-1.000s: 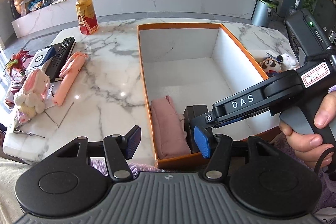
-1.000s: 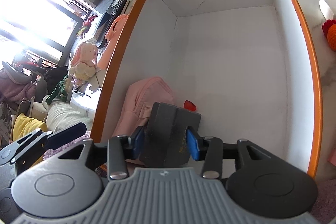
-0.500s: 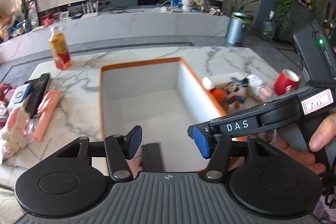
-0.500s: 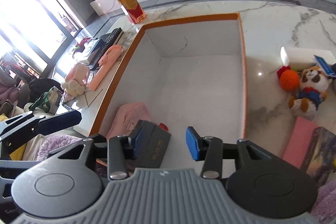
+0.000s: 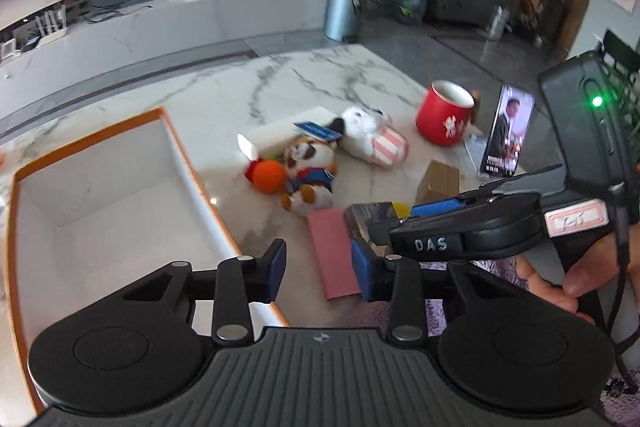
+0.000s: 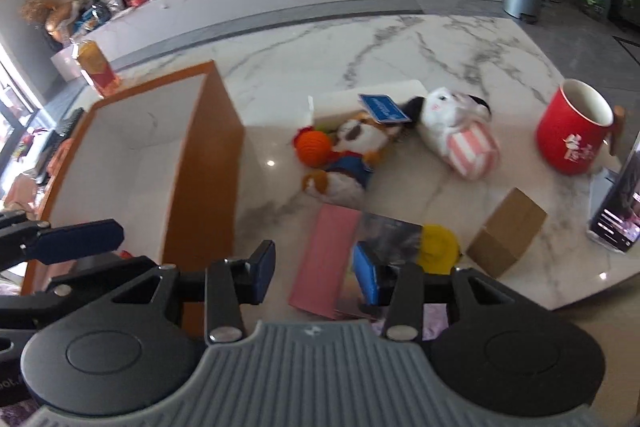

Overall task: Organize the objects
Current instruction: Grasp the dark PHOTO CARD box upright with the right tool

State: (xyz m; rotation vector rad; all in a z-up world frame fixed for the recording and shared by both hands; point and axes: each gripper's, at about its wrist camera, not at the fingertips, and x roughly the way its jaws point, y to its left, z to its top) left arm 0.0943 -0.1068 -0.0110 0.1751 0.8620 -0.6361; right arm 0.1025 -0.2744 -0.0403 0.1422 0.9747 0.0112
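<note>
My left tongs [image 5: 319,269] hold nothing; their jaws have just been closing to a narrow gap. My right tongs [image 6: 315,273] stand partly apart, also bare. Both hang over the marble bench [image 6: 360,43]. The orange-rimmed box [image 5: 168,119] sits left of them, a pink book [image 6: 328,259] just ahead, plush toys [image 6: 352,155] and red mug [image 6: 576,131] beyond.

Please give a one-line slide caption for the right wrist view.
Empty right gripper above pink book, beside the orange-rimmed box and plush toys.
</note>
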